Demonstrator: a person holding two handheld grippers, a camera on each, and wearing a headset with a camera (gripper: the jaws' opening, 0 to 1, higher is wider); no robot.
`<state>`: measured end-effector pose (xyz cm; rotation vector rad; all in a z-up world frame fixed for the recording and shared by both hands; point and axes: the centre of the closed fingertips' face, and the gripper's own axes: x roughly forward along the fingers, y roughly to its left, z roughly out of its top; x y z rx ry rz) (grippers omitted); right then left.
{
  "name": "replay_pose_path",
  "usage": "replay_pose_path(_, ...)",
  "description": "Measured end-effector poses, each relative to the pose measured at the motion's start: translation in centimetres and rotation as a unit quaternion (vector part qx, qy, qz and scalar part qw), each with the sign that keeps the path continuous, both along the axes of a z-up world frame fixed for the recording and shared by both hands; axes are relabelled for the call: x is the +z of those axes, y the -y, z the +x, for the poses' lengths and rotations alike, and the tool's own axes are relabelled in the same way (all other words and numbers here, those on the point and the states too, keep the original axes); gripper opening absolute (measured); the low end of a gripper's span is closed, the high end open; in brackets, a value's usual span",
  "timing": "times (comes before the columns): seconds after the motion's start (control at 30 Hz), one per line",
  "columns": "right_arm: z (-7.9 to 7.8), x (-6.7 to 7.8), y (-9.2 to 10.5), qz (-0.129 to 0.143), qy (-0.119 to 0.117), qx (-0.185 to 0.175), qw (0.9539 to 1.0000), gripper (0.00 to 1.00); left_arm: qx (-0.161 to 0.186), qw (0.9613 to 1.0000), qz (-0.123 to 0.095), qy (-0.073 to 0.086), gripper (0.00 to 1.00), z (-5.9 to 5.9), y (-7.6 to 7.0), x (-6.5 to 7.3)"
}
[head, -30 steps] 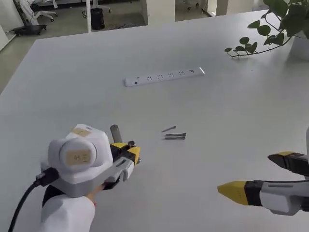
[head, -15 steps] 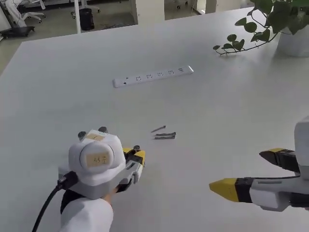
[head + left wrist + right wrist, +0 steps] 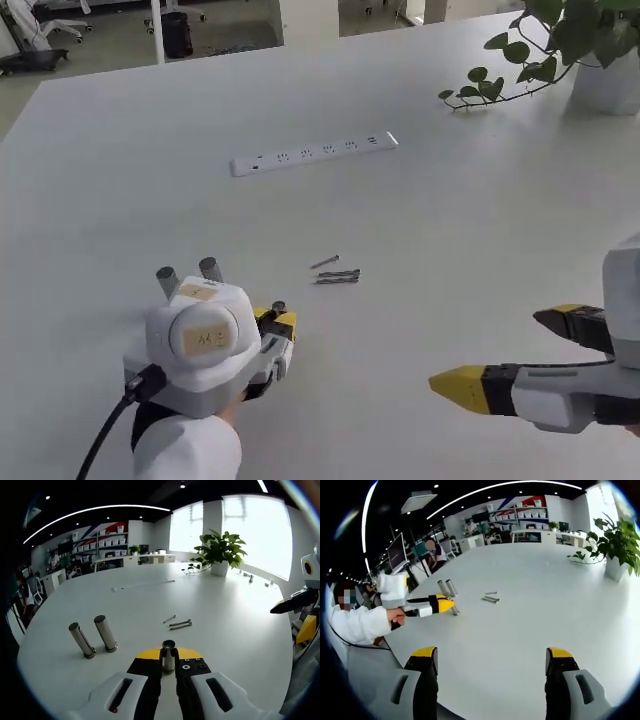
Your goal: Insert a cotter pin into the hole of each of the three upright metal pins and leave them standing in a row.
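Two metal pins (image 3: 167, 281) (image 3: 211, 269) stand upright side by side on the white table (image 3: 420, 220), just behind my left gripper (image 3: 278, 319). In the left gripper view they rise at the left (image 3: 81, 640) (image 3: 106, 633). My left gripper (image 3: 168, 664) is shut on a third metal pin (image 3: 168, 652), held upright just above the table. Three thin cotter pins (image 3: 337, 273) (image 3: 180, 624) lie flat a short way ahead of it. My right gripper (image 3: 500, 352) (image 3: 491, 660) hangs open with nothing between its fingers, low at the right, well away from the pins.
A white power strip (image 3: 312, 154) lies across the table farther back. A potted plant (image 3: 580, 40) stands at the far right corner. Office chairs and a bin stand on the floor beyond the table's far edge.
My left gripper has shifted right, toward the cotter pins, with the pin in it, so both standing pins now show behind it. The right gripper has hardly moved.
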<state>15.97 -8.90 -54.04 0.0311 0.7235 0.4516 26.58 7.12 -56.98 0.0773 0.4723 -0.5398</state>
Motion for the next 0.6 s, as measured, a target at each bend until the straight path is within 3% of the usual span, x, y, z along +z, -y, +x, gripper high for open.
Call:
replay_pose_path(0.07,0.0,0.0,-0.1,-0.002,-0.001,0.002,1.0,0.87,-0.004,1.0,0.004,0.003,0.07,-0.1,0.1,0.0)
replay_pose_path(0.13,0.0,0.0,0.0,-0.005,0.0,0.002,1.0,0.87,0.002,1.0,-0.007,-0.002,0.08,-0.2,0.0,0.0)
replay_pose_path(0.2,0.0,0.1,-0.1,-0.005,0.001,0.004,1.0,0.87,-0.01,0.9994,-0.012,-0.031,0.13,-0.8,0.2,-0.5)
replay_pose_path(0.27,0.0,0.2,-0.1,-0.004,0.004,0.003,1.0,0.87,-0.014,0.9998,-0.009,-0.011,0.28,-0.7,0.0,0.3)
replay_pose_path(0.37,0.0,0.3,-0.1,-0.003,0.005,0.002,1.0,0.87,-0.024,0.9993,-0.026,-0.014,0.47,-0.7,-0.1,1.1)
replay_pose_path(0.47,0.1,0.5,0.1,-0.004,0.006,0.001,1.0,0.87,-0.05,0.9982,-0.03,-0.013,0.62,-0.8,-0.6,2.0)
replay_pose_path(0.6,0.1,0.9,0.4,-0.005,0.009,-0.001,0.9999,0.87,-0.09,0.9941,-0.06,0.003,0.79,-1.3,-1.6,4.2)
